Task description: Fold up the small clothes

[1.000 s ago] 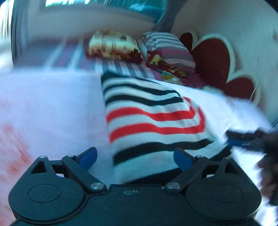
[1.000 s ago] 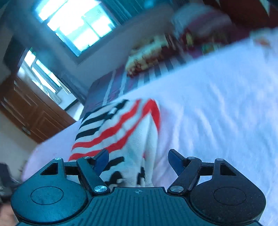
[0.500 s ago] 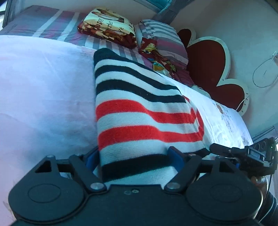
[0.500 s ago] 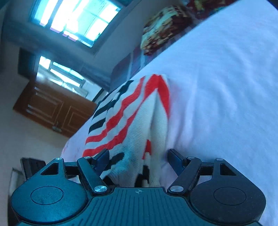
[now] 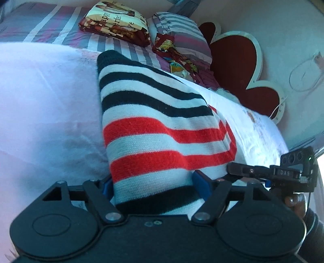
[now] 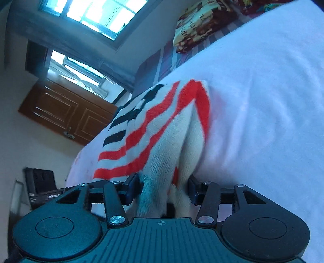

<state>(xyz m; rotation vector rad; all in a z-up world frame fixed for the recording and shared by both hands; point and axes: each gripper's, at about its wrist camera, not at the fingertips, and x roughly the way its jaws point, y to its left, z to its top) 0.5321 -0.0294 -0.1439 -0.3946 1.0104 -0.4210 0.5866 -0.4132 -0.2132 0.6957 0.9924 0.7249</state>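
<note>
A small knit garment (image 5: 158, 125) with black, red and white stripes lies folded on the white sheet (image 5: 46, 105) of a bed. Its near edge sits between the blue pads of my left gripper (image 5: 154, 184), whose jaws stand wide around the cloth. In the right wrist view the garment (image 6: 162, 133) bunches into my right gripper (image 6: 162, 190), whose jaws have narrowed onto the white folds. The right gripper also shows at the right of the left wrist view (image 5: 271, 172).
Folded blankets (image 5: 115, 22) and a striped pillow (image 5: 182, 34) lie at the head of the bed by a red heart-shaped headboard (image 5: 239, 66). A wooden door (image 6: 62, 113) and windows (image 6: 97, 14) stand beyond the bed's left side.
Both grippers have moved forward onto the garment's near edge. The right jaws have narrowed around the bunched cloth. The left jaws now straddle the folded edge.
</note>
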